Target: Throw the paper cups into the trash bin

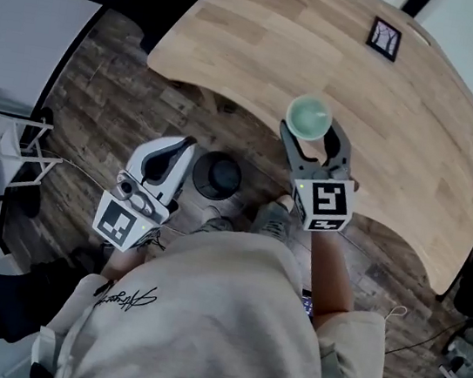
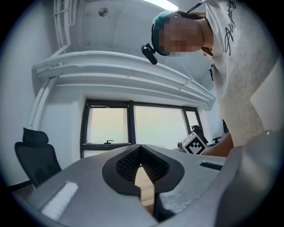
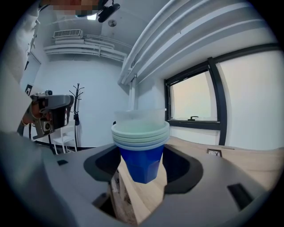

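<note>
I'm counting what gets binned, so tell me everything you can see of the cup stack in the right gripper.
The cup stack is several nested cups. It has a blue outer wall, pale green rims layered at the top, and a clear, plastic-looking cup seated inside. It stands upright, clamped between the jaws of the right gripper, by the near edge of the table. Nothing else touches it.

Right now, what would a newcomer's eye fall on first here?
The stack of blue paper cups stands out first, clamped upright in the right tool by the edge of the curved wooden table. A dark round trash bin sits on the floor beside the shut, empty left tool.
</note>
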### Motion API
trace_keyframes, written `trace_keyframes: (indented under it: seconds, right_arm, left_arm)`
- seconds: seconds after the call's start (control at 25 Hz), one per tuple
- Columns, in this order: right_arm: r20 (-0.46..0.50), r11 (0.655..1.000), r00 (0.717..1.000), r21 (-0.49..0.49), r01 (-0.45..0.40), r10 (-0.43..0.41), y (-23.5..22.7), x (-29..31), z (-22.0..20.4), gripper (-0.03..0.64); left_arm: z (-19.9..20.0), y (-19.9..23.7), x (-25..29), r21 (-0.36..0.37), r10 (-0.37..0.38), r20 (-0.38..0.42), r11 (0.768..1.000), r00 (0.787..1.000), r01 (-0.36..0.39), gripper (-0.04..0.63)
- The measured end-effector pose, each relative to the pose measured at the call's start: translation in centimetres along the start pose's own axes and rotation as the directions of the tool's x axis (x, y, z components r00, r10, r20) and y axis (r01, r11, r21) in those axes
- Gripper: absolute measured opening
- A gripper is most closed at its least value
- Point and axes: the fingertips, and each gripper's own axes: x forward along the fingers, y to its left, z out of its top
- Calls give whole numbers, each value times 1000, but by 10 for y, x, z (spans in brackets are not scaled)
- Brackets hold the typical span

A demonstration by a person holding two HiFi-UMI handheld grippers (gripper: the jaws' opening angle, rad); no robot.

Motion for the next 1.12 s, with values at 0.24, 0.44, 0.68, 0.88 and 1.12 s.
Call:
trace_keyframes:
  seconds: [0.24, 0.44, 0.68, 0.88, 1.12]
  right_arm:
    - [13, 993, 993, -21, -120, 120, 60, 24, 11, 298]
    - [23, 975, 975, -30, -220, 220, 120, 40, 21, 298]
    - [34, 945, 945, -53, -323, 325, 189, 57, 35, 298]
    - [35, 918, 919, -59, -391, 393, 233, 65, 38, 298]
    - [4, 888, 890, -58, -456, 457, 263, 77, 23, 298]
  left_arm:
    - [10, 23, -56, 31, 130, 14, 991, 991, -131, 3]
    - [17, 38, -111, 47, 233, 6, 971, 972, -233, 3]
    - [22, 54, -176, 45, 332, 22, 942, 943, -333, 3]
    - [17, 65, -217, 40, 420, -14, 907, 907, -420, 3]
    - [1, 75, -242, 34, 478, -27, 878, 878, -477, 3]
